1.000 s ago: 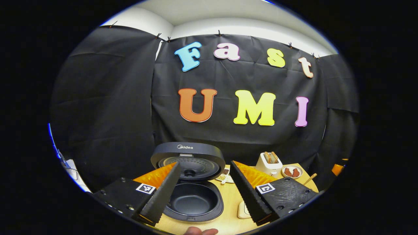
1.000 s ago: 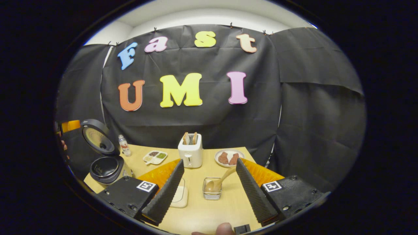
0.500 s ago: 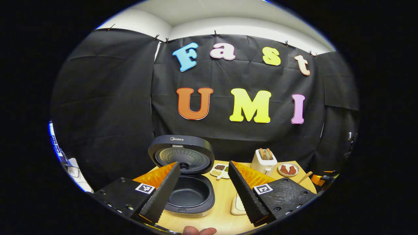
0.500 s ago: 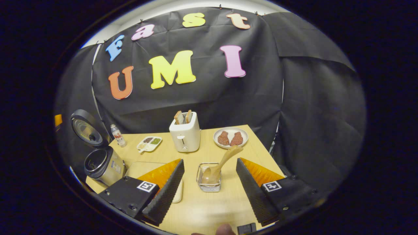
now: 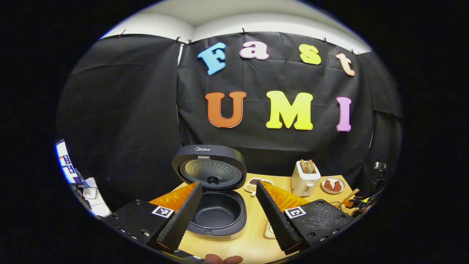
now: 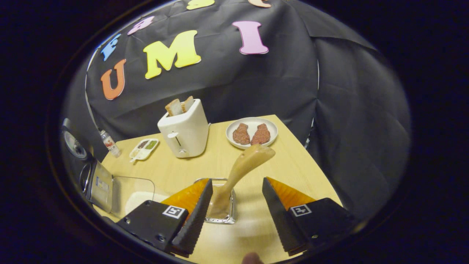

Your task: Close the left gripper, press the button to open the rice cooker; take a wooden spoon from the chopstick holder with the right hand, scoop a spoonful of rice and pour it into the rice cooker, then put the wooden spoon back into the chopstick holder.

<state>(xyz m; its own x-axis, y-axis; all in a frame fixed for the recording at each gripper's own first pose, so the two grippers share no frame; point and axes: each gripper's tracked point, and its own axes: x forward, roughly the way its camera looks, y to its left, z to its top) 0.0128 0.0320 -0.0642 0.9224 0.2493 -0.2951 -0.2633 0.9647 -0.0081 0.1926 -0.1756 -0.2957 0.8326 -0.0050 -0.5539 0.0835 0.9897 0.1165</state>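
While poised above the wooden table [image 6: 278,161], right gripper [image 6: 234,216] spread wide, holding nothing, wooden spoon [image 6: 242,168] leaning in the chopstick holder [image 6: 229,219] between its fingers. Left gripper [image 5: 227,216] likewise wide apart and empty, before the rice cooker [image 5: 216,216] with lid raised.

Over on the counter [image 6: 293,165], a white toaster [image 6: 185,132] stands with two slices of bread [image 6: 179,106] poking out of its slots. Just right of it sits a white plate [image 6: 252,132] carrying two brown patties [image 6: 251,134]. To the toaster's left lies a small divided dish [image 6: 144,148], and beyond that a little bottle [image 6: 109,143] stands upright near the back edge.
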